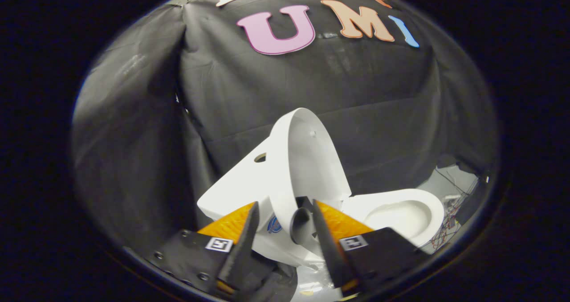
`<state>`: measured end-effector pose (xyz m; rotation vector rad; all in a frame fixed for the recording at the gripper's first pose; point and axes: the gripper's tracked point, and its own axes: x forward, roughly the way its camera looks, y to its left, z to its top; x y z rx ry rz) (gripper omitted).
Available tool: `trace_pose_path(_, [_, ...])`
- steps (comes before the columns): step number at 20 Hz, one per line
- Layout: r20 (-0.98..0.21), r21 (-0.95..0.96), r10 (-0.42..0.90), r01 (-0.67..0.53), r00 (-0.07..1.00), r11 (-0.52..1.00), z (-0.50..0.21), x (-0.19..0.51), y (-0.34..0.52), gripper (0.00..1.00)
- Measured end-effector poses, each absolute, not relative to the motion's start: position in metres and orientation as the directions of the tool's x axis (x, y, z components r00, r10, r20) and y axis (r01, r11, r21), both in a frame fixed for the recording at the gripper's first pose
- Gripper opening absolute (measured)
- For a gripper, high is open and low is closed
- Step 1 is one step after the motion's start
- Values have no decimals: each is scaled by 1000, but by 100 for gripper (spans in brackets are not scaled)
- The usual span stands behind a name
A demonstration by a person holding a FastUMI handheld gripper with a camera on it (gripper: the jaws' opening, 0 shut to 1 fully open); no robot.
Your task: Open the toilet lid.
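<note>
Black cloth (311, 92) drapes the booth's back and side walls, creased and sagging at one corner fold. Below the cloth's lower edge, a patch of pale grey floor (449, 181) carries tangled thin wires (447, 222).

place: test booth | cues: black cloth wall (311, 97); toilet (401, 213); loose wires (447, 222)

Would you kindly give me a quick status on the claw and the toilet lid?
Claw open, fingers either side of the lid's edge. Toilet lid raised upright, bowl exposed. Nothing in the way.
</note>
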<state>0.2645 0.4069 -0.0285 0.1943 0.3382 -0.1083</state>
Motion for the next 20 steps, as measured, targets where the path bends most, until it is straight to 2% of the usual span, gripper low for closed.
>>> trace_pose_path(3, [-342, 106, -40, 81, 939, 991, -35, 257, 417, 99])
trace_pose_path(8, [-336, 56, -6, 26, 942, 998, -34, 240, 415, 99])
trace_pose_path(15, [-228, 168, -48, 88, 972, 982, 2, 204, 363, 99])
trace_pose_path(20, [-170, 175, -48, 79, 984, 981, 29, 181, 329, 99])
